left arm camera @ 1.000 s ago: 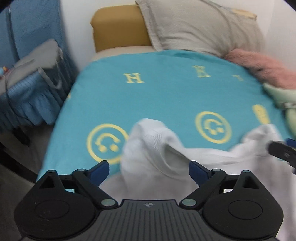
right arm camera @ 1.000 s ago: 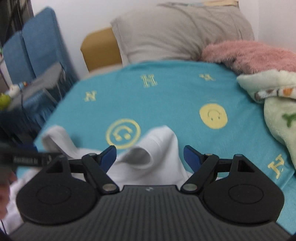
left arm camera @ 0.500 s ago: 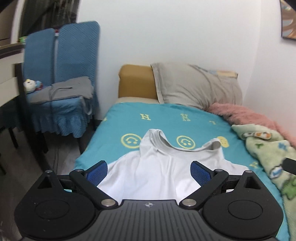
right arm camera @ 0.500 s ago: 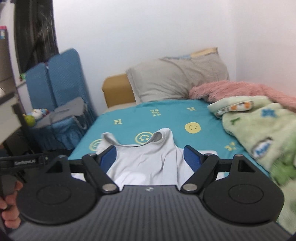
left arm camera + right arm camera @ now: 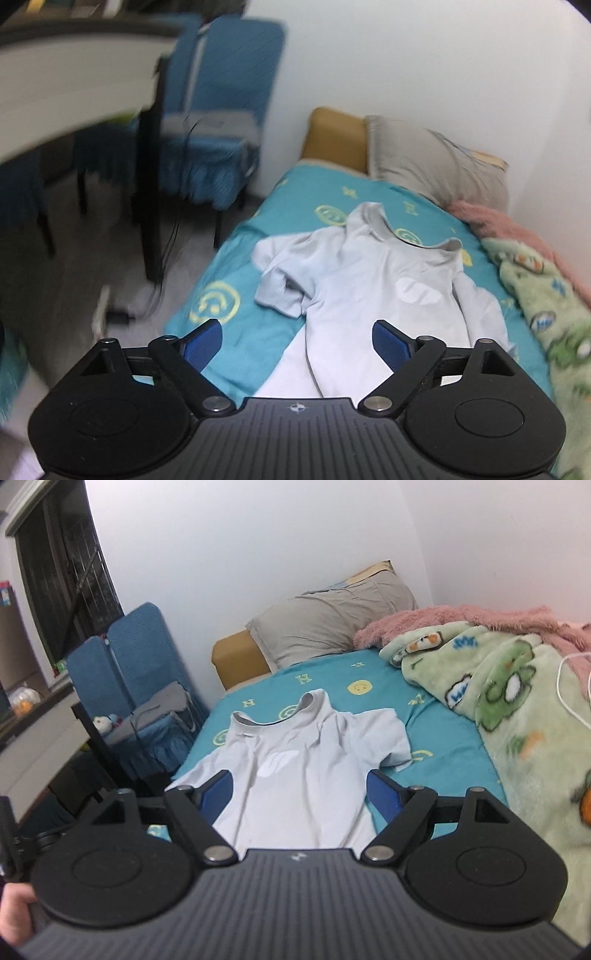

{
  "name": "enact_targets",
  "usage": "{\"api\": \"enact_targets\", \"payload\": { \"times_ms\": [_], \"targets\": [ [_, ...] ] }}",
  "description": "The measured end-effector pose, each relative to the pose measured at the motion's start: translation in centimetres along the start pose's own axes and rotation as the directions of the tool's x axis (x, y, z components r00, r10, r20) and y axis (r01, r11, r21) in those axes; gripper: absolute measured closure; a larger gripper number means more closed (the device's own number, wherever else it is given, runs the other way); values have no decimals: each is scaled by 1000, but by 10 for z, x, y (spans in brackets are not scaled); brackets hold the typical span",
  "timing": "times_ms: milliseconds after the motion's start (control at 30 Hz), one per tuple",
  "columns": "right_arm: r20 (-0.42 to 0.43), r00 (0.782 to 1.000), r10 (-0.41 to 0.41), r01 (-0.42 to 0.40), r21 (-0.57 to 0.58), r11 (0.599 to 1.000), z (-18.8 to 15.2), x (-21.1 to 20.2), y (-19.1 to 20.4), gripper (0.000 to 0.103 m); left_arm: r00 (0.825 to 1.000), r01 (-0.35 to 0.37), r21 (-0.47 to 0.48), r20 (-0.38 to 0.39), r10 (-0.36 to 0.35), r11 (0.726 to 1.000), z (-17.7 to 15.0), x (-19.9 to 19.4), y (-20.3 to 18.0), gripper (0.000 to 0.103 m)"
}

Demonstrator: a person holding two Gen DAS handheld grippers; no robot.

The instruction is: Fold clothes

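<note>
Both sets of jaws were spread wide with nothing between them. The left gripper (image 5: 297, 341) hung above the near edge of the bed (image 5: 240, 258), its blue pads (image 5: 203, 341) apart; the right gripper (image 5: 299, 794) did likewise from the other side, pads (image 5: 384, 794) framing the lower part of the shirt (image 5: 295, 760).

The shirt — pale, short-sleeved, with a white mark on the chest — lay face up and spread out on the teal sheet, collar toward the pillow (image 5: 332, 627), hem toward the grippers. In the left view one sleeve (image 5: 284, 280) was crumpled and bunched just beside the body; in the right view the other sleeve (image 5: 380, 738) lay flatter, stretched out sideways. Neither gripper touched the cloth.

A green blanket (image 5: 517, 709) with cartoon prints lay heaped along the far side of the bed, near the shirt but apart from it, and a pink fluffy throw (image 5: 461, 620) sat behind it by the wall. The grey pillow leaned on a tan headboard (image 5: 236, 661). A blue chair (image 5: 147, 686) with a grey bag on its seat stood beside the bed — next to it, a dark-legged counter (image 5: 74, 92), blurred in the left view. Part of a hand (image 5: 14, 908) showed at the lower left corner of the right view.
</note>
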State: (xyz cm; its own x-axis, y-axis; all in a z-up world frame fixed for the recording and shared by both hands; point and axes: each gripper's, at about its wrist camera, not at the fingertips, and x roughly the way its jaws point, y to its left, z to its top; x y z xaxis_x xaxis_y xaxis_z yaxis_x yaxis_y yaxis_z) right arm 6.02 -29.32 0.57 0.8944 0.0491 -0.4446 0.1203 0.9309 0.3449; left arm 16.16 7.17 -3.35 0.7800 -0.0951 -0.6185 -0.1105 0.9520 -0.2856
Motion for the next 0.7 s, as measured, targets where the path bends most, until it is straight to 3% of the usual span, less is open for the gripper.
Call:
{"api": "enact_targets", "payload": {
  "times_ms": [67,167,267,400,567,700],
  "targets": [
    [-19,1000,12,-12,5,1000,-6,5,-1,22,1000,8,-70,-16,-9,998,6,11,10,15],
    [-46,998,31,-30,13,999,-14,12,-3,22,999,39,-174,-20,-43,984,19,35,25,27],
    [-74,996,50,-48,21,999,-23,19,-4,22,994,105,-289,30,-101,951,27,63,47,29],
    [-151,986,65,-62,23,998,-33,41,-3,22,998,66,-359,2,-70,931,34,114,70,35],
    [-168,984,52,-53,-3,999,-40,69,4,22,998,16,-420,-43,-38,907,48,183,89,40],
    [-162,987,17,-27,-56,998,-46,93,9,22,996,60,-540,-26,-87,839,53,229,104,47]
  ]
}}
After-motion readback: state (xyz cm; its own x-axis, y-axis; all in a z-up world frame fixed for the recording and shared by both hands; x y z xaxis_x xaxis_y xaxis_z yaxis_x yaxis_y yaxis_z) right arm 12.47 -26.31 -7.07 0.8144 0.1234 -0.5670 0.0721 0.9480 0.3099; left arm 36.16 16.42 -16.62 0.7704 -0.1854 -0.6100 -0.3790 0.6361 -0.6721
